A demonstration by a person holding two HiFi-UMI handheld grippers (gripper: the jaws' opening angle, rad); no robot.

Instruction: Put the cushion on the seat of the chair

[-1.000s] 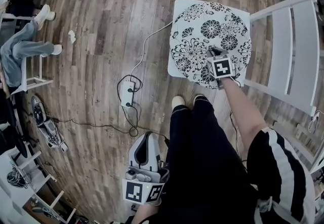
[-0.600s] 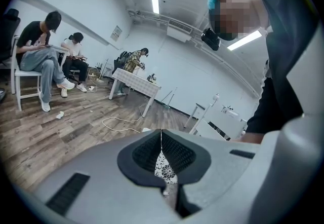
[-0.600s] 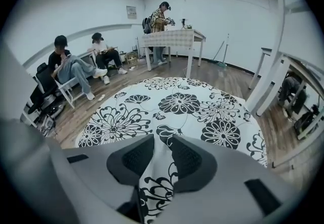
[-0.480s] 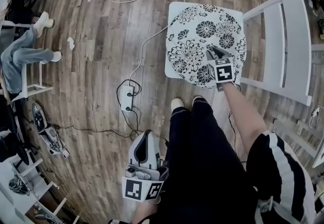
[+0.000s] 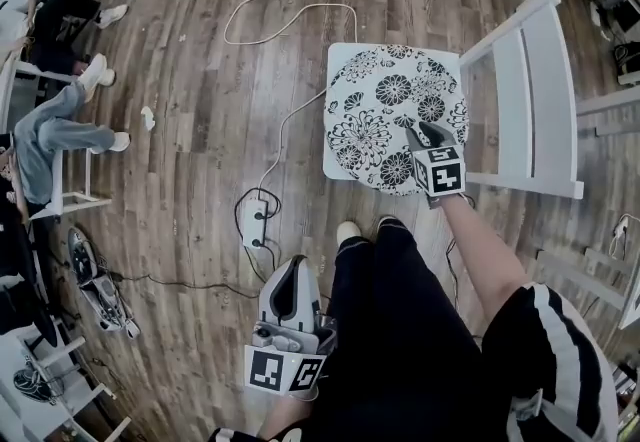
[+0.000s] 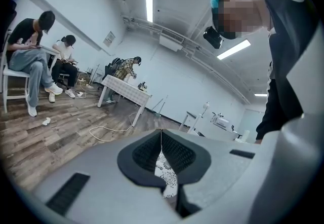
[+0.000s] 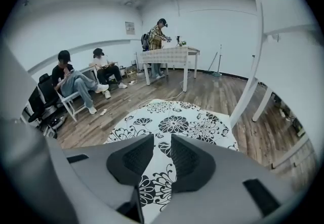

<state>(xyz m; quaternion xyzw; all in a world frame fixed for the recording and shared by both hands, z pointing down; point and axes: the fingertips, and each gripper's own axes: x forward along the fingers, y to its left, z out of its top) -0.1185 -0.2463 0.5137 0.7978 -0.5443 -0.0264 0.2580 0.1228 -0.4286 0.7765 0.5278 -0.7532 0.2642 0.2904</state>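
Nearest, the left gripper [image 6: 161, 138] hangs beside the person's legs [image 5: 400, 330], jaw tips together and nothing between them. On the wooden floor [image 5: 200, 80] beyond lies a power strip [image 5: 253, 223]. Further out, the right gripper [image 7: 162, 151] sits low over the floral cushion [image 5: 385, 110], jaws a narrow gap apart; contact with the fabric is unclear. The cushion lies flat on the seat of the white chair [image 5: 540, 80]. Seated people [image 5: 50, 130] are at the far left.
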